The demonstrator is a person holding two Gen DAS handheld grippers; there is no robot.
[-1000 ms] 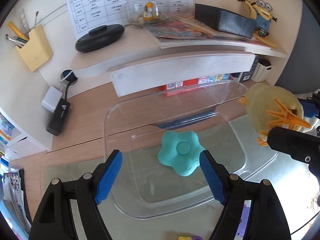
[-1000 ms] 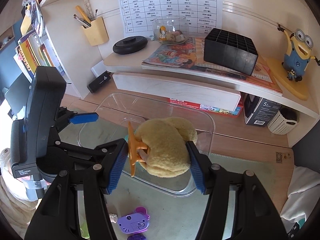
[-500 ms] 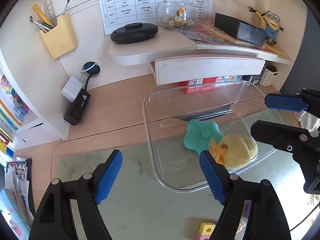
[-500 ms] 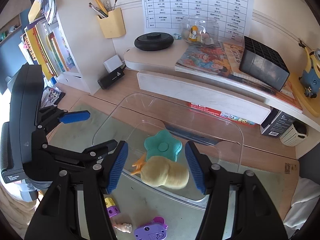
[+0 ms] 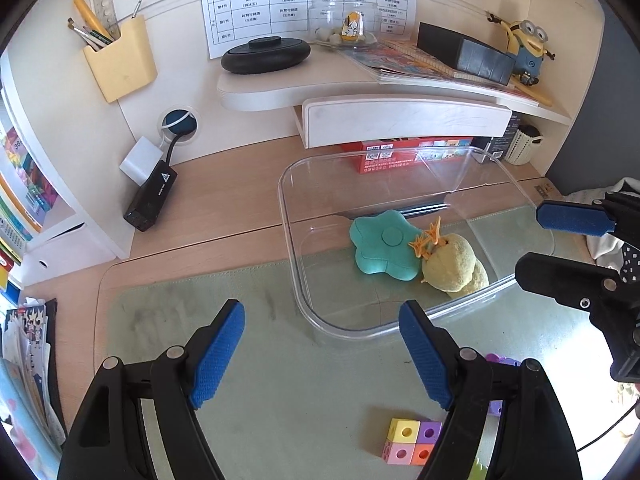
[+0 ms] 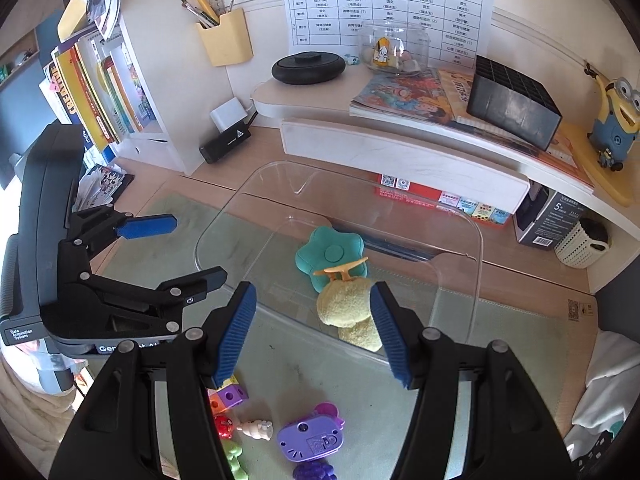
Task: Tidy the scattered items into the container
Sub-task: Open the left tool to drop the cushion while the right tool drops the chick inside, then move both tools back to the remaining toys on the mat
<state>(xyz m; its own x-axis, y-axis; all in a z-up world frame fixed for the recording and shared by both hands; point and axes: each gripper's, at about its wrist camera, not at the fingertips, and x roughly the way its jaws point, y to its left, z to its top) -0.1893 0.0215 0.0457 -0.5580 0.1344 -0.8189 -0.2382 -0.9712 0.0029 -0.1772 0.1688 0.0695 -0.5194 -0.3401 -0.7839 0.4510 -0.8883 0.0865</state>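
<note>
Having let go, right gripper (image 6: pixel 314 330) w/ jaws wide now; fuzzy yellow plush duck (image 5: pixel 454 266) dropped into clear plastic container (image 5: pixel 296 264). Left gripper (image 5: pixel 322 354) also spread, empty. Blocks etc. left.

Bright daylight, soft shadows, sharp focus, strong fisheye bending, dark corners
</note>
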